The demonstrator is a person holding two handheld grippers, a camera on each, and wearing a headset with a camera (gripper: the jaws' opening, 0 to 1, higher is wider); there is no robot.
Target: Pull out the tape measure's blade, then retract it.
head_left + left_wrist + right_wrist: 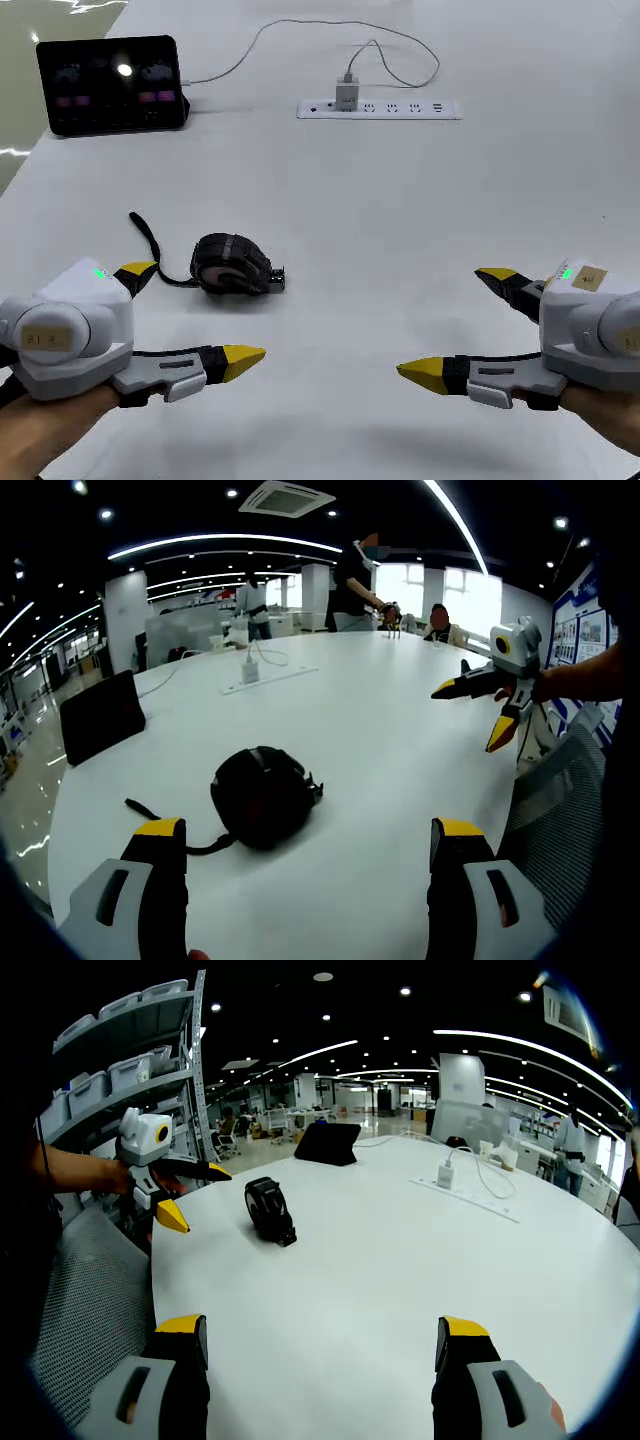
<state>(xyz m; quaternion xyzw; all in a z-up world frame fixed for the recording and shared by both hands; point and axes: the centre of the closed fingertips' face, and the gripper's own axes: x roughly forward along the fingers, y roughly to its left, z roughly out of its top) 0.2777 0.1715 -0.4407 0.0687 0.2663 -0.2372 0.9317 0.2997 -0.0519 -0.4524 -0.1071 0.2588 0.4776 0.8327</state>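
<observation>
Black tape measure (232,266) on table (400,200), left tool (200,311), right tool (445,321), jaws apart

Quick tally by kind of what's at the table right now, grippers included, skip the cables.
Tape measure: 1
Tablet: 1
Power strip: 1
Charger plug: 1
Grippers: 2, the left gripper and the right gripper, both open
Total: 6

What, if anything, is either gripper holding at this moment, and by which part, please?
Nothing is held. The left gripper and right gripper are both open, and the tape measure lies untouched on the table.
</observation>
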